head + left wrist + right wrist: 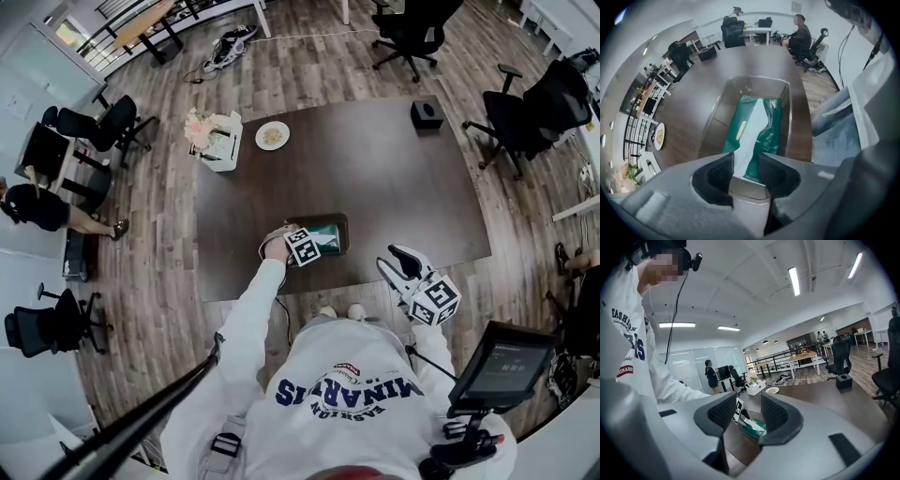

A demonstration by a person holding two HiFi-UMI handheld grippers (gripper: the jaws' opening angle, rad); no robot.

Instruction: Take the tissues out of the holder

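On the dark table [394, 187], close to its near edge, stands a rectangular holder [345, 223] with a green tissue pack [330, 230] in it. My left gripper [309, 239] hovers over the holder's left end. In the left gripper view the holder [786, 108] shows the green pack [771, 136] with a white tissue [757, 124] lying along it. The left gripper [746, 164] is open above the holder's near end, its pads pressing on nothing. My right gripper [398, 262] is held off the table's near edge, open [749, 411] and empty, looking toward the holder [752, 431].
A white box with flowers [216, 139], a small plate [272, 135] and a black cube [427, 112] sit on the far half of the table. Office chairs [534, 112] ring the table. A small screen [502, 361] hangs by my right side.
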